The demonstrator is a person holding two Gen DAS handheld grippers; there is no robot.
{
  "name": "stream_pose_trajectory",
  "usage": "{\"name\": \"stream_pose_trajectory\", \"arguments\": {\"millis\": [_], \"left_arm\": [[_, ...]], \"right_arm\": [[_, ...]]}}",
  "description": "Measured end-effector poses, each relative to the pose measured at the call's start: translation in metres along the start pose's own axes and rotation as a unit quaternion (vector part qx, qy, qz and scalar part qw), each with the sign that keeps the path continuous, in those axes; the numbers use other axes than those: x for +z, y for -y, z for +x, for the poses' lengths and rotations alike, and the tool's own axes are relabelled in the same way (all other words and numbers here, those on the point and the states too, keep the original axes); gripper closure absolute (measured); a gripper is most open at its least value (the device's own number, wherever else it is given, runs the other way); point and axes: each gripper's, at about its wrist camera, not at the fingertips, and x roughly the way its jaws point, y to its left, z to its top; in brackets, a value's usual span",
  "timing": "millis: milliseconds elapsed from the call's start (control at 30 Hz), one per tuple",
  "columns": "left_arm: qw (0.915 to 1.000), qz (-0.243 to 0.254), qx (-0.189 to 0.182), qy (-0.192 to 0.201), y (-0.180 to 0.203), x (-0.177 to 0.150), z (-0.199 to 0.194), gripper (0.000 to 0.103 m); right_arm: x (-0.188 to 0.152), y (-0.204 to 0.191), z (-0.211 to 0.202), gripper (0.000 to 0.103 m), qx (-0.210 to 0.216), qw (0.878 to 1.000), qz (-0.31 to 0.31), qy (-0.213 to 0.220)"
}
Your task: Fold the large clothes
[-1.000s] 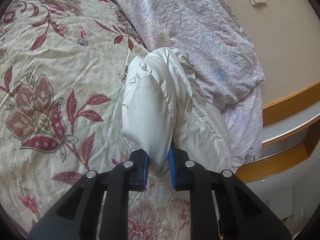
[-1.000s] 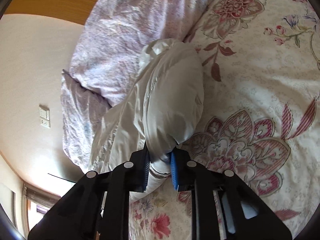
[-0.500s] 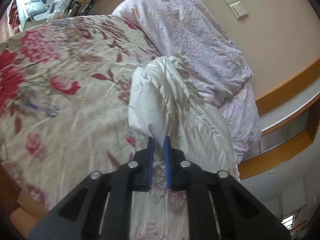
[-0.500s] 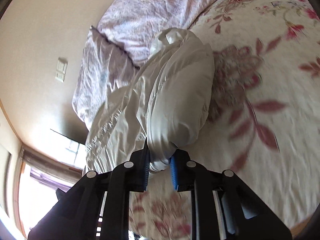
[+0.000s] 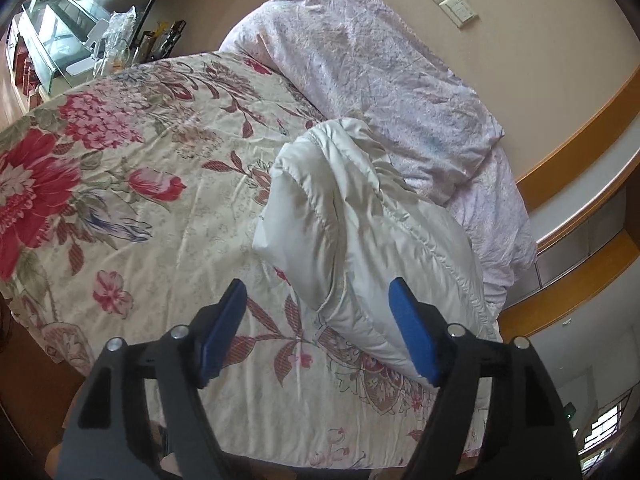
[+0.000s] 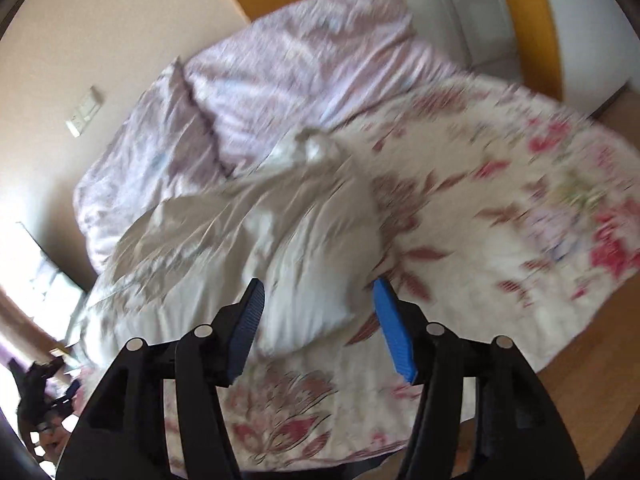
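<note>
A white puffy jacket (image 5: 372, 240) lies bundled on the floral bedspread (image 5: 140, 184), next to the lilac pillows. My left gripper (image 5: 320, 320) is open and empty, held above the jacket's near end, its blue pads wide apart. In the right wrist view the jacket (image 6: 260, 240) lies rumpled on the bedspread (image 6: 500, 220). My right gripper (image 6: 318, 320) is open and empty just above the jacket's near edge. That view is blurred by motion.
Lilac pillows (image 5: 380, 80) lie along the wall beyond the jacket and also show in the right wrist view (image 6: 260, 92). A wooden headboard ledge (image 5: 580, 200) runs at the right. A glass shelf with clutter (image 5: 80, 40) stands beyond the bed's far corner.
Both grippers have let go of the jacket and opened wide. They have pulled back and up from the bed, and the jacket has dropped onto the bedspread.
</note>
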Motion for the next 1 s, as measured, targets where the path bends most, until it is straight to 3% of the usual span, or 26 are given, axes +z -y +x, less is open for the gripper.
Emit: {"name": "stream_pose_trajectory", "arguments": {"millis": [100, 333, 400, 467, 567, 700, 833, 933, 1000], "left_arm": [[0.9997, -0.006, 0.006, -0.022, -0.001, 0.004, 0.025, 0.03], [0.998, -0.053, 0.0, -0.034, -0.013, 0.021, 0.06, 0.032], [0.9967, -0.075, -0.014, -0.027, -0.017, 0.026, 0.065, 0.044], [0.9962, -0.082, -0.02, -0.018, -0.019, 0.028, 0.066, 0.064], [0.9976, -0.067, -0.019, -0.004, -0.012, 0.025, 0.058, 0.075], [0.9985, -0.052, -0.016, 0.001, -0.006, 0.017, 0.043, 0.078], [0.9984, -0.052, -0.023, -0.003, -0.008, 0.0, 0.022, 0.078], [0.999, -0.043, -0.007, -0.01, -0.008, -0.008, 0.017, 0.073], [0.9995, -0.028, 0.014, -0.007, -0.003, -0.008, 0.018, 0.066]], "right_arm": [[0.004, -0.002, 0.003, 0.043, -0.01, 1.0, 0.001, -0.011], [-0.006, 0.017, 0.028, 0.043, 0.031, 0.995, 0.07, -0.07], [-0.008, 0.019, 0.033, 0.043, 0.053, 0.992, 0.082, -0.08], [-0.008, 0.019, 0.036, 0.049, 0.064, 0.991, 0.085, -0.079], [-0.007, 0.019, 0.04, 0.056, 0.061, 0.992, 0.084, -0.075], [-0.006, 0.022, 0.043, 0.056, 0.053, 0.992, 0.085, -0.073], [-0.002, 0.017, 0.031, 0.056, 0.002, 0.998, 0.049, -0.039], [0.006, 0.0, 0.016, 0.056, -0.039, 0.999, 0.009, 0.016], [0.01, -0.021, 0.016, 0.056, -0.018, 0.999, -0.027, 0.023]]}}
